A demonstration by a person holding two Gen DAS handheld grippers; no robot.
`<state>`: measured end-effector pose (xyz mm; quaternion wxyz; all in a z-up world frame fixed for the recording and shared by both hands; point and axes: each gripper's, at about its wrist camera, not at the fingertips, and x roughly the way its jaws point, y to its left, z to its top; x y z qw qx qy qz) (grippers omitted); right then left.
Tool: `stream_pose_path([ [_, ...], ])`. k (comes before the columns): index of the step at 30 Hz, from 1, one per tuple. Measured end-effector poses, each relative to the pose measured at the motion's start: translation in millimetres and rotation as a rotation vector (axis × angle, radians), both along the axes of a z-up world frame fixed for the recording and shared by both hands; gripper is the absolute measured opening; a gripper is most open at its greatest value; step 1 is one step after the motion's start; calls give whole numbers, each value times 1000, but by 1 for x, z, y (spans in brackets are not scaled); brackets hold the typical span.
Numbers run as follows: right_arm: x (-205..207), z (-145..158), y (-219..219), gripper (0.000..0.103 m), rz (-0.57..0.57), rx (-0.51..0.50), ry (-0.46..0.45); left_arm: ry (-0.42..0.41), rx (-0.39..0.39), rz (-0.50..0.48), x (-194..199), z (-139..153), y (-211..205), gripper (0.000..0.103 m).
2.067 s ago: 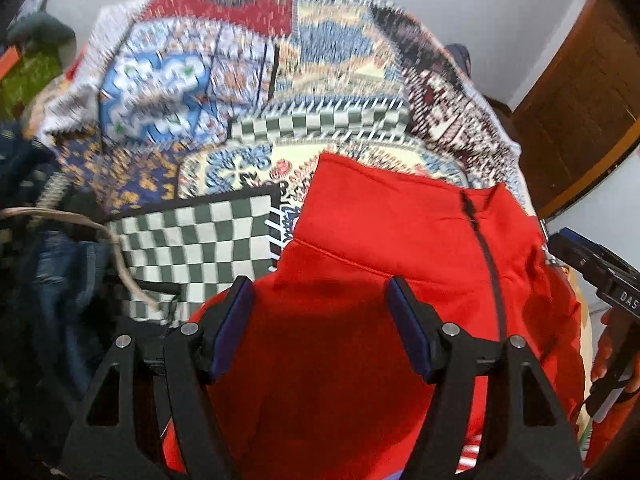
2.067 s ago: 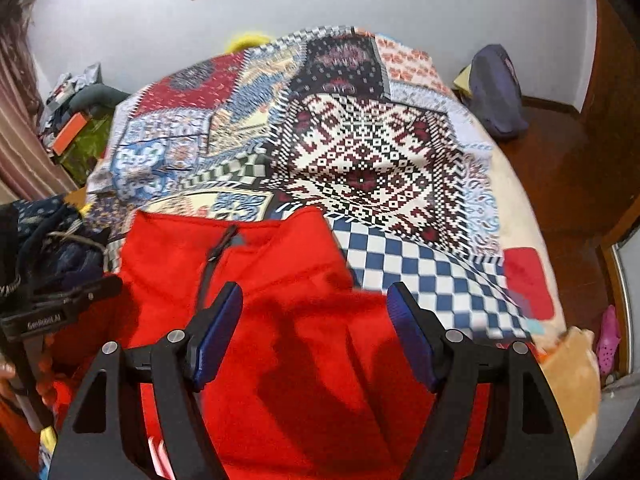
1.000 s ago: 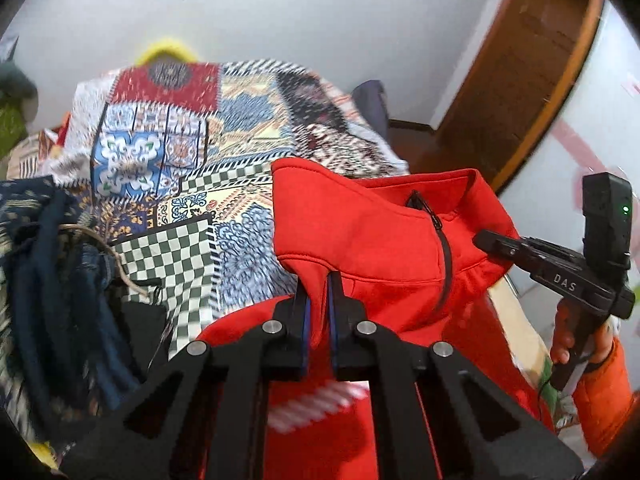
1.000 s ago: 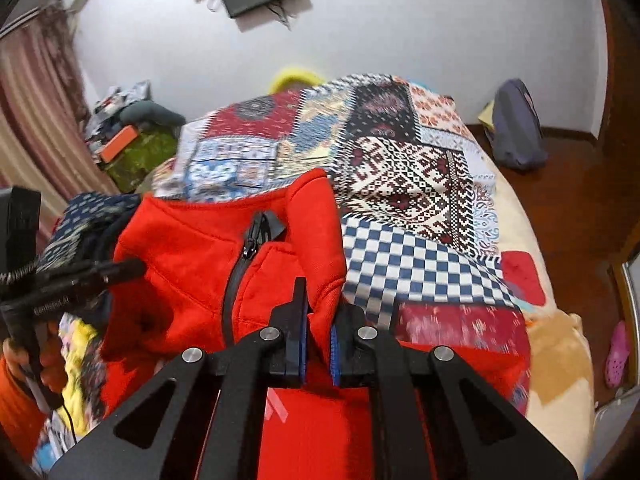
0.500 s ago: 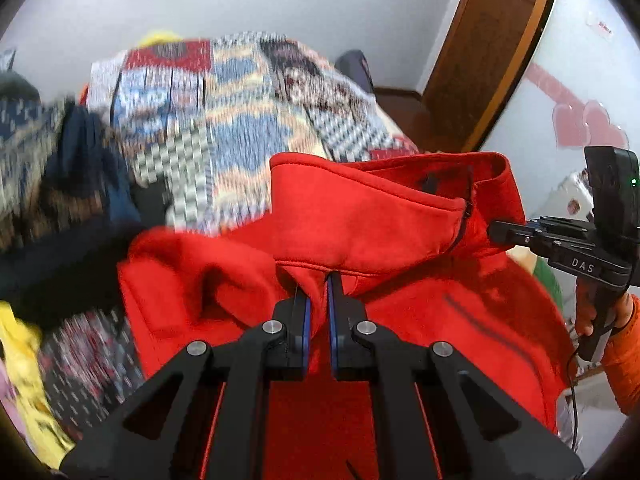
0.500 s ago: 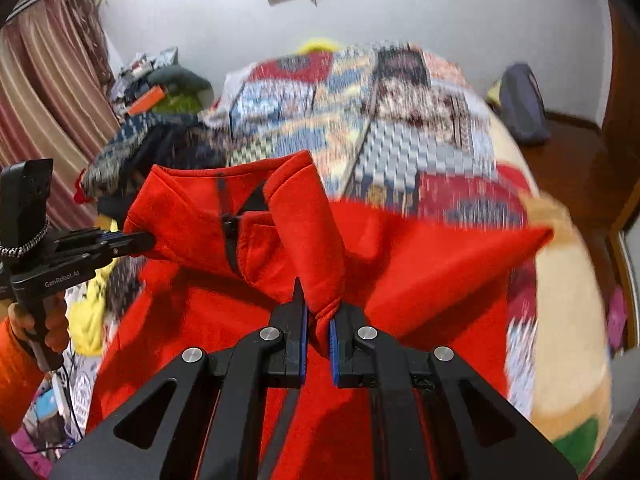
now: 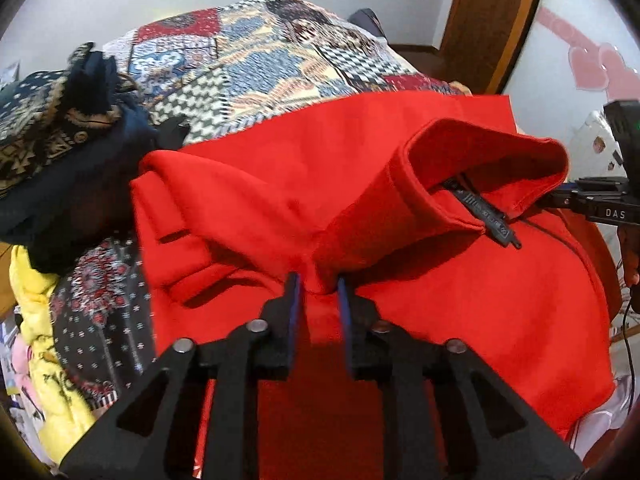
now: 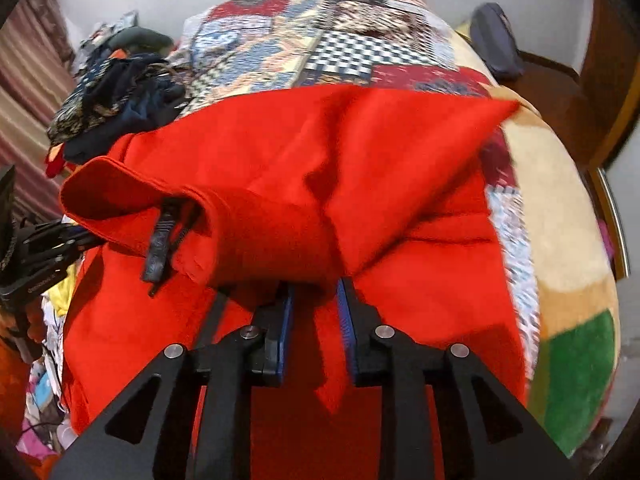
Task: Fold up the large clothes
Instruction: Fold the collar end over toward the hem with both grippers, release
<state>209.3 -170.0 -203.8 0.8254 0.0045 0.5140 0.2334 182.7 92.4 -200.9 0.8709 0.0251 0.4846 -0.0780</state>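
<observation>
A red zip-neck sweatshirt [image 7: 460, 296] lies spread over the near end of a bed with a patchwork cover [image 7: 256, 68]. Its stand-up collar [image 7: 472, 172] and black zip pull [image 7: 496, 228] face me. My left gripper [image 7: 318, 288] has its jaws a little apart with a fold of the red shoulder fabric between them. My right gripper [image 8: 314, 292] likewise has a fold of the sweatshirt [image 8: 360, 160] between slightly parted jaws, right of the collar [image 8: 132, 200]. Each gripper shows at the edge of the other's view.
A pile of dark patterned clothes [image 7: 60, 152] lies on the bed's left side, with yellow cloth [image 7: 36, 320] below it. A dark bag [image 8: 496, 40] sits on the floor by the far wall. A wooden door [image 7: 488, 20] stands at the right.
Both grippers shut on the sweatshirt's shoulders, lifted it and pulled it toward the near edge. Now it is laid down flatter, and both pairs of jaws have parted slightly.
</observation>
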Motion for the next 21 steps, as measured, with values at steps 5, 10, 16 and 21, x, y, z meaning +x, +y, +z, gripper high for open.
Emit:
stream_pose_path([
  [5, 5, 23, -27, 20, -81, 22, -46, -73, 1, 71, -7, 30, 26, 42],
  [10, 20, 52, -33, 37, -128, 49, -121, -119, -7, 124, 13, 58, 51, 45],
  [16, 47, 70, -3, 49, -74, 84, -171, -125, -74, 127, 57, 72, 55, 49],
  [21, 66, 58, 31, 55, -15, 99, -122, -94, -125, 123, 87, 59, 39, 64],
])
